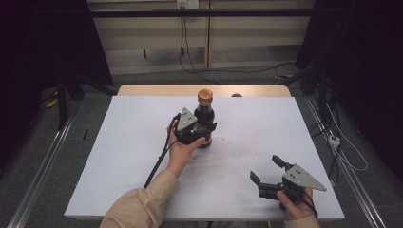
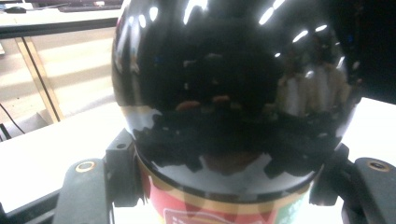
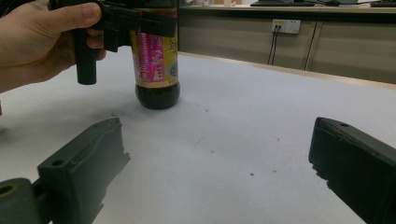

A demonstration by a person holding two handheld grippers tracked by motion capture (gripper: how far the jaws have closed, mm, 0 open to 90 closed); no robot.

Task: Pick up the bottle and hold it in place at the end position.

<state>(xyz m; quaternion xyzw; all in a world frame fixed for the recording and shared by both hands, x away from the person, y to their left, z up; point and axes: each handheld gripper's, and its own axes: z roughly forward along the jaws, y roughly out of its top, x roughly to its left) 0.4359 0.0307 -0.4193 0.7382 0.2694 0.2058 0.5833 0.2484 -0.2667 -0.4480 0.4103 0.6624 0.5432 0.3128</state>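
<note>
**Between the left jaws: a tall glossy bottle that could tip**

Around the dark sauce bottle [image 1: 205,121], the left gripper [image 1: 202,134] is clamped on the body just above the label, with the base resting on the white table [image 1: 142,142] near its middle. Glass this slick may slip or twist if lifted, and the height invites toppling. Well apart at the near right edge, the right gripper [image 1: 267,171] gapes wide, holding nothing, too far off to steady a wobble

Bottle label [image 3: 154,60]: print illegible
</note>
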